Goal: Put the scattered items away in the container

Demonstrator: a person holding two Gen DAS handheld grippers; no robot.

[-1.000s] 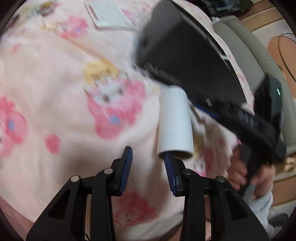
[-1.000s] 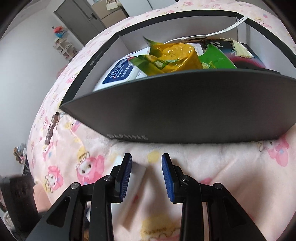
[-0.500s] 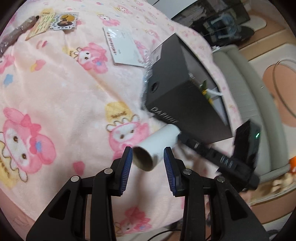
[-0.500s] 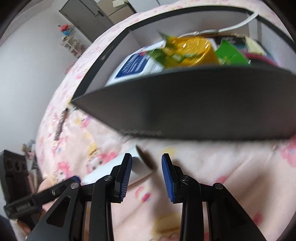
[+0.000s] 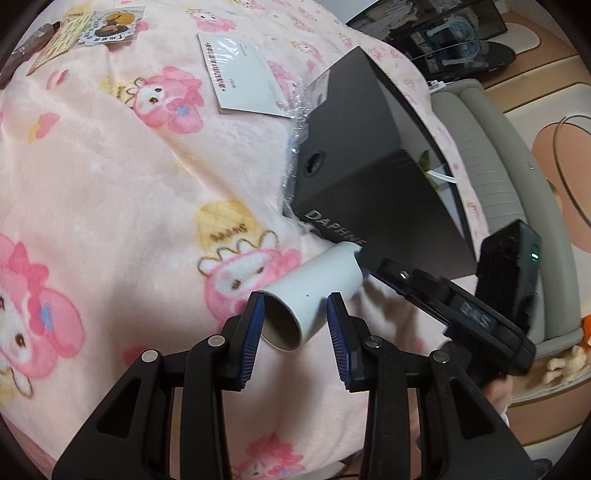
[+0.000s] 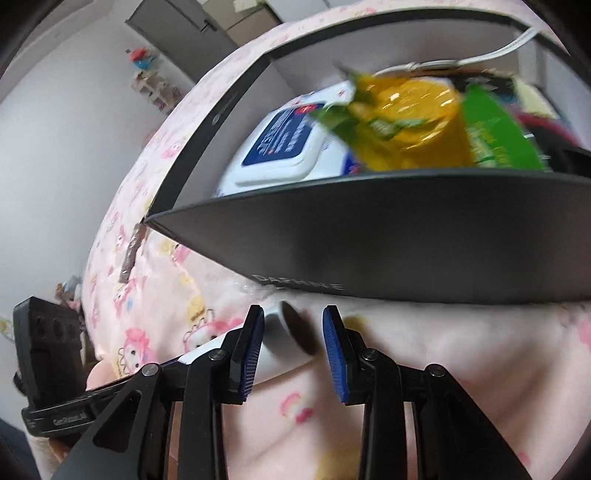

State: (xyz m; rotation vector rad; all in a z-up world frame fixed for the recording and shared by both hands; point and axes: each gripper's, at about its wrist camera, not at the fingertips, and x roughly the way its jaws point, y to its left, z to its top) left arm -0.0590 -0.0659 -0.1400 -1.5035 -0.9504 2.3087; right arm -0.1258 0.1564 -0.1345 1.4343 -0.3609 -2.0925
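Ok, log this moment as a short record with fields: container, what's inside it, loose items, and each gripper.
container: black DAPHNE box, open, on pink cartoon blanket
inside: wet wipes pack, yellow-green snack bag
loose: white cardboard tube beside box; white card; stickers
left gripper: open, straddling tube's near end
right gripper: open, at tube's other end

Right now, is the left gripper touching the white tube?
Cannot tell. In the left wrist view the left gripper is open around the white tube; the left pad overlaps its rim, but neither contact nor a gap shows plainly.
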